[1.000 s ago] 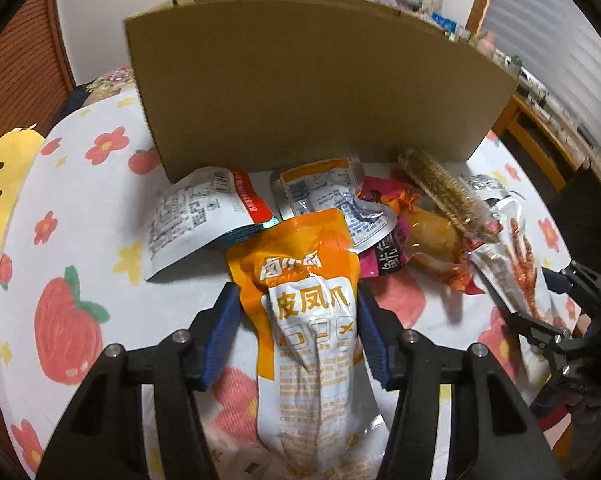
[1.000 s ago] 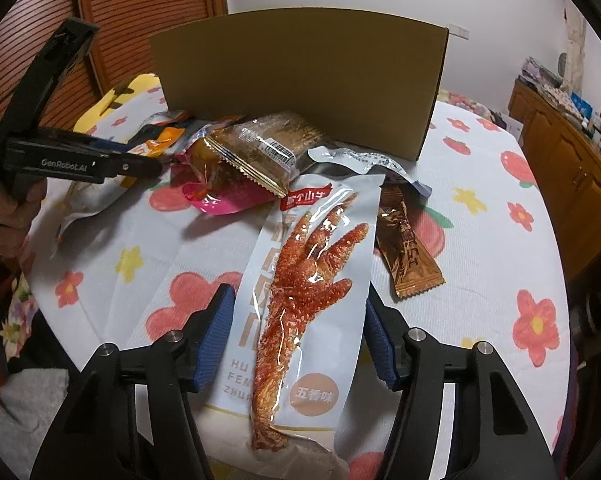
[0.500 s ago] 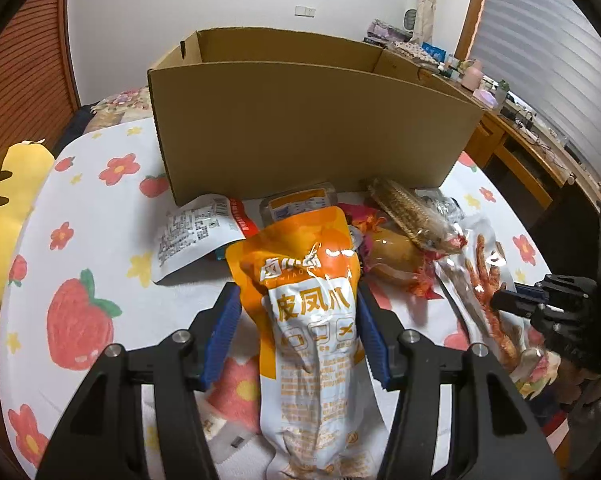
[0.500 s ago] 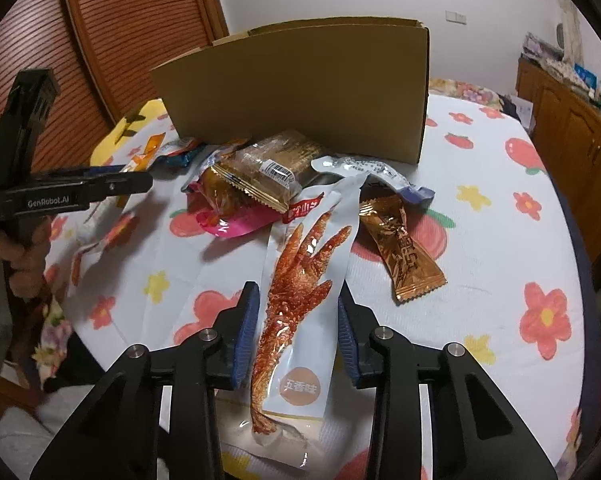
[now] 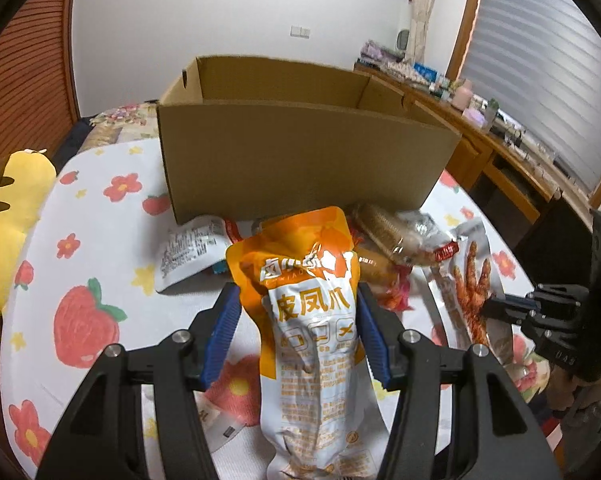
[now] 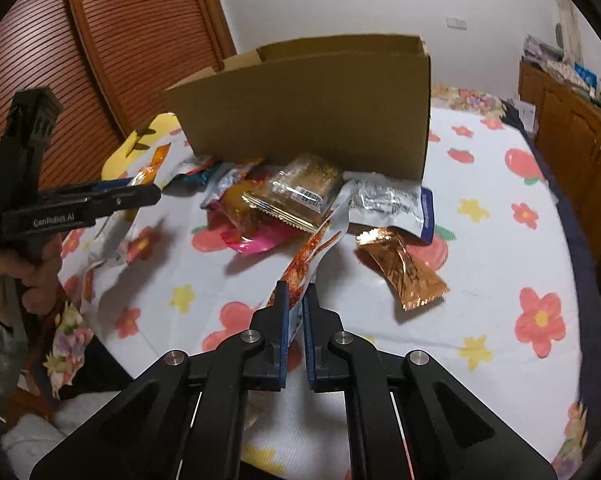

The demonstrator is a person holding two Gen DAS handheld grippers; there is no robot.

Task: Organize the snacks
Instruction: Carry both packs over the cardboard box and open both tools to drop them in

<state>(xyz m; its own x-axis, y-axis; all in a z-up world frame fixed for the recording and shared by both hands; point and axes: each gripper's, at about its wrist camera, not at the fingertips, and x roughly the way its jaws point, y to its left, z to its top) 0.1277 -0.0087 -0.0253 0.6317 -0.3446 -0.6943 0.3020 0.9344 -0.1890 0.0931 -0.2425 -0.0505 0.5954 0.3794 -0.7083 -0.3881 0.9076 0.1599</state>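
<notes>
My left gripper (image 5: 298,292) is shut on an orange and white snack pouch (image 5: 312,320), held upright off the flowered tablecloth (image 5: 100,220). Behind it stands an open cardboard box (image 5: 300,160), its inside showing from above. My right gripper (image 6: 295,290) is shut on the lower end of a clear chicken-foot packet (image 6: 306,256), which is pinched on edge and lifted at that end. The same packet (image 5: 470,292) shows at the right of the left wrist view, with the right gripper (image 5: 496,304) on it. The left gripper (image 6: 148,196) reaches in from the left in the right wrist view.
Loose snacks lie in front of the box (image 6: 308,112): a biscuit pack (image 6: 304,188), a pink packet (image 6: 252,240), a copper wrapper (image 6: 400,268), a white and blue pouch (image 6: 388,204), a white pouch (image 5: 188,248). A yellow plush (image 5: 12,200) sits left, a wooden sideboard (image 5: 500,152) right.
The right jaws closed on the chicken-foot packet and raised its end, turning it on edge. Both grippers rose; the orange pouch went up with the left one, and the box's opening came into view.
</notes>
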